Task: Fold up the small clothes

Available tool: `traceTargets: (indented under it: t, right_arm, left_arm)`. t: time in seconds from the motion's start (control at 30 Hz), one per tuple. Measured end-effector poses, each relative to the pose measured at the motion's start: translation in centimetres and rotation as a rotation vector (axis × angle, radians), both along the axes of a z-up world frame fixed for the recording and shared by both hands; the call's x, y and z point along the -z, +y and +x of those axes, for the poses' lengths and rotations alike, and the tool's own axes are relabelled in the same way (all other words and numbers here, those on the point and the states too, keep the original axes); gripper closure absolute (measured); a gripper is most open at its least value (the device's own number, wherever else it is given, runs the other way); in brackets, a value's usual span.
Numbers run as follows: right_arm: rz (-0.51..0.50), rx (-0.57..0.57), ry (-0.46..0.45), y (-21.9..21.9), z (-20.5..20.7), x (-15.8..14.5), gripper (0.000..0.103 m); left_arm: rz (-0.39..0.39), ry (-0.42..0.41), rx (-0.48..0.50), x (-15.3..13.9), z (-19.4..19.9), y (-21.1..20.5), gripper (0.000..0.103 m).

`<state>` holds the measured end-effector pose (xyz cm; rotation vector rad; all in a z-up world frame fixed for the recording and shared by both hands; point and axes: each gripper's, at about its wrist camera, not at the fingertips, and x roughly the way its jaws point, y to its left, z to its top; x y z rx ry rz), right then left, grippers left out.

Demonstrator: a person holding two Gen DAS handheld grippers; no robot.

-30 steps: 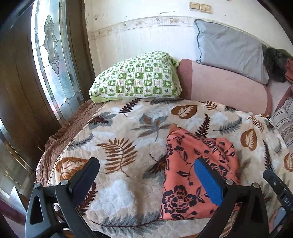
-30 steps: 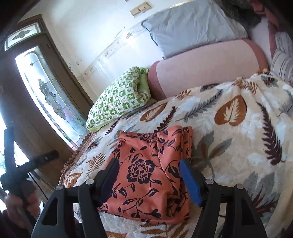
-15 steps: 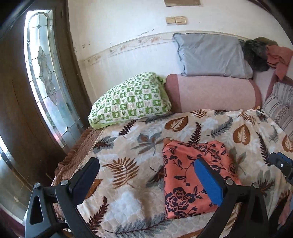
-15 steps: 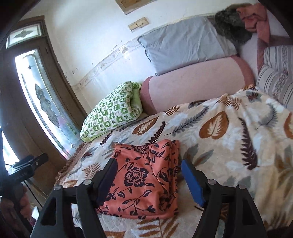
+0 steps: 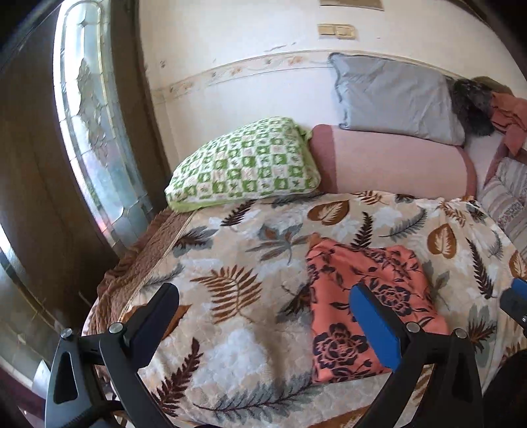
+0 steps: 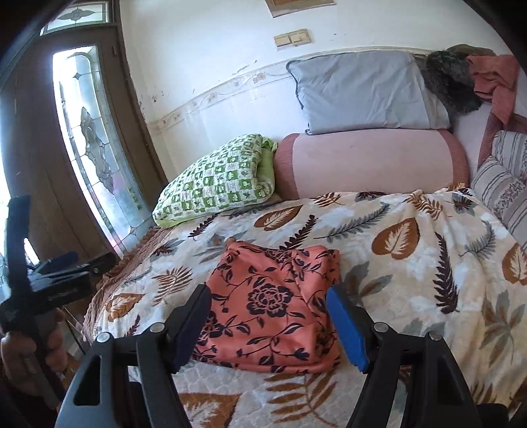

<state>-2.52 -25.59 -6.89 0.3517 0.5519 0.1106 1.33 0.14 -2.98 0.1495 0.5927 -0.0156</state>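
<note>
We find no words, labels, brands or numbers to read in either view. The folded garment (image 6: 273,306) carries only dark flowers on orange, the bedspread (image 5: 230,329) only leaves, and the green pillow (image 5: 243,164) only small checked motifs. The wall plate (image 6: 292,39) above the cushions is plain, and the frame at the top edge of the wall (image 5: 349,3) is cut off, too little of it showing to tell.

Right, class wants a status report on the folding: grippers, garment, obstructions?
Left gripper open, empty. Right gripper open, empty. Orange floral-print cloth lies folded on leaf-patterned quilt. Nothing in the way.
</note>
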Motion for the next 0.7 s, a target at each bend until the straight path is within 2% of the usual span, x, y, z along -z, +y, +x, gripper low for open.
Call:
traceTargets:
  t: [0.3, 0.7]
  right_arm:
    - [-0.013, -0.016, 0.026, 1.6, 0.6, 0.2, 0.027]
    - [0.036, 0.003, 0.095, 1.8, 1.5, 1.6, 0.027]
  left_arm:
    - [-0.003, 0.002, -0.059, 0.1, 0.4, 1.6, 0.0]
    - [-0.013, -0.001, -0.078, -0.2, 0.2, 1.3, 0.0]
